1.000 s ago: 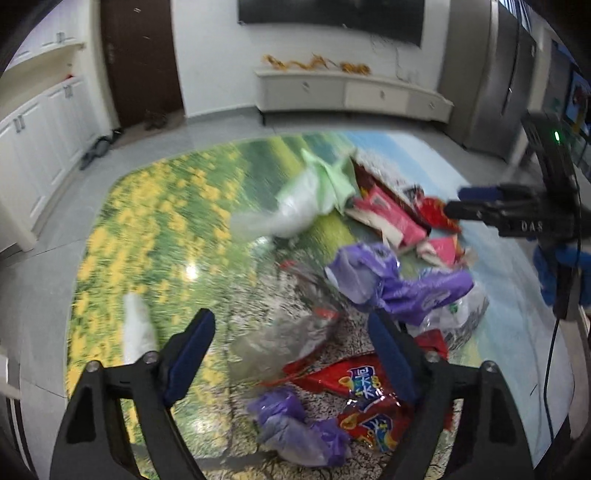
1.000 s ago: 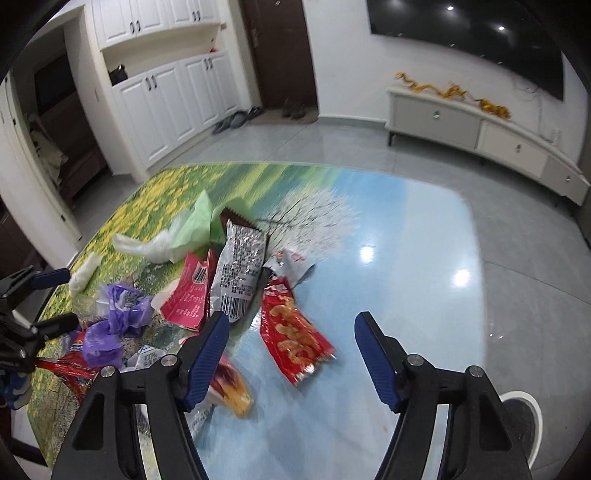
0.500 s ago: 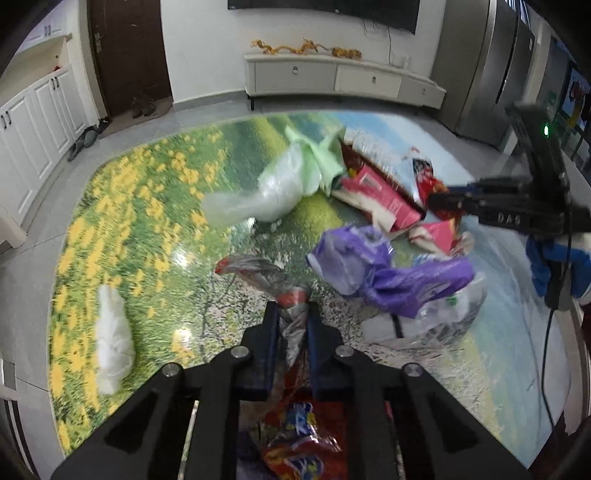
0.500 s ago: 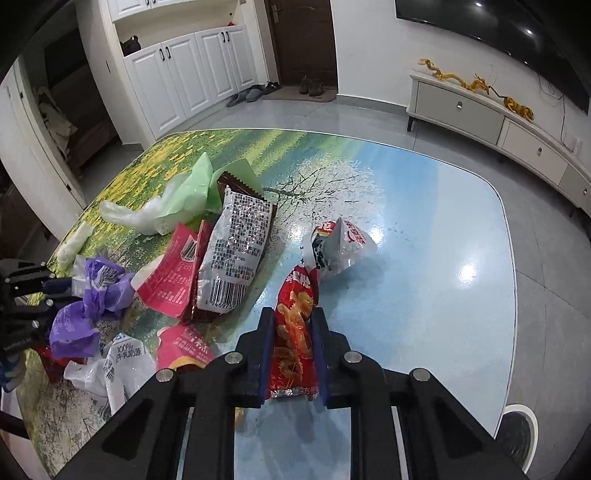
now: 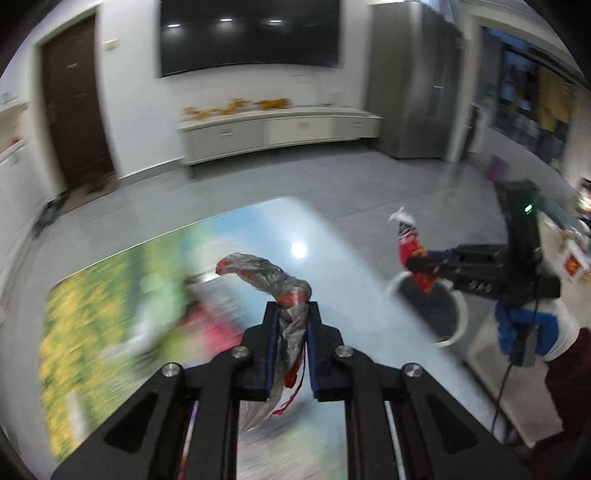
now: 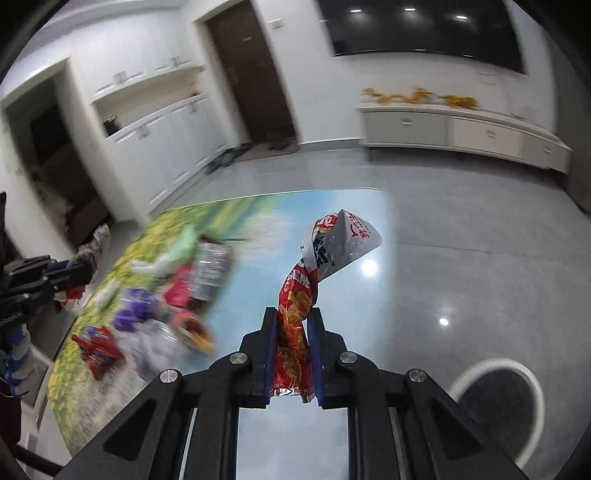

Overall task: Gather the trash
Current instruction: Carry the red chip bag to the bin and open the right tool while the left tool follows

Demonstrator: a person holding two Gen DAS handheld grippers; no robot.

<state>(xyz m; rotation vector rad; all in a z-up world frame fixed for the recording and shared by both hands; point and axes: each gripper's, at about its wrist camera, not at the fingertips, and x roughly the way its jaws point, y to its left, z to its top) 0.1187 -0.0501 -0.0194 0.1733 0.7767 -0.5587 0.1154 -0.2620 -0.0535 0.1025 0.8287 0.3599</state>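
- Two pieces of trash are off the table now: a second ago both my claws stood wide apart over the litter, empty.
- My left gripper [image 5: 292, 310] is clamped on a crumpled clear plastic wrapper [image 5: 275, 280] with red print, which curls up and leftward above the pads.
- My right gripper [image 6: 294, 317] is pinched tight on a red snack packet [image 6: 295, 325]; its torn silver top [image 6: 338, 243] flares open above the fingers.
- Since then both views have swung away from the pile toward the floor.
- A white-rimmed round bin [image 6: 496, 402] stands on the grey floor just right of the table; its inside looks dark and I cannot tell what is in it.
- In the left view my right gripper holds its packet above that bin [image 5: 456, 317].
- The remaining wrappers [image 6: 159, 306], purple, pink, red and green, lie blurred on the picture-printed table [image 6: 258, 229].
- Beyond are a low white sideboard [image 5: 277, 129] and a dark wall screen [image 5: 251, 33].
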